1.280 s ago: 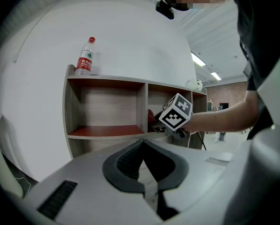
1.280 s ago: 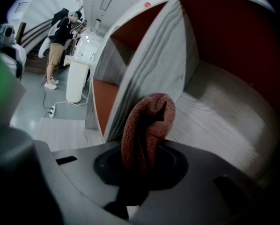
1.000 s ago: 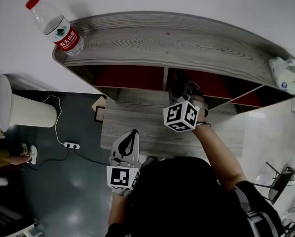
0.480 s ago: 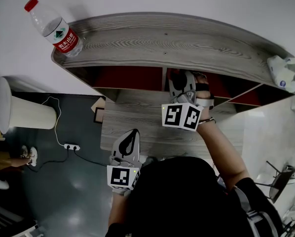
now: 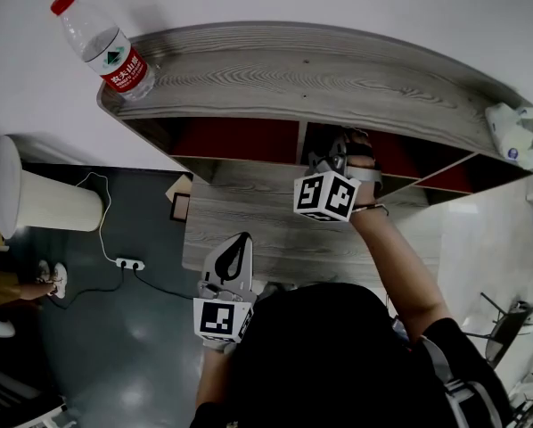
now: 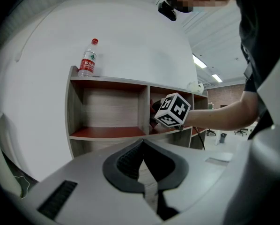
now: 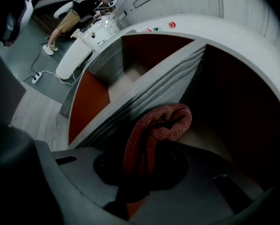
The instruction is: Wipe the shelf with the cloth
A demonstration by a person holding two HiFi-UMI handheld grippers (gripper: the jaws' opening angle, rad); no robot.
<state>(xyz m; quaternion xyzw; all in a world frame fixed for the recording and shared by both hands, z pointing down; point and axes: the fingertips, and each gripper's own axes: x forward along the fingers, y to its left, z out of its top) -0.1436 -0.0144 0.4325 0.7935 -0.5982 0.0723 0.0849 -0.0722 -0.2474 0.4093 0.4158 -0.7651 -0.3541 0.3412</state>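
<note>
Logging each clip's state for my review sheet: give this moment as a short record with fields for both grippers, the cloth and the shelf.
left gripper: shut, empty, held low before the shelf
right gripper: shut on cloth, inside second compartment from left, upper row
cloth: red, bunched, sticking out past the jaws
cloth contact: cannot tell
shelf: grey wood, red inner panels
on top: water bottle at left end, white object at right end
</note>
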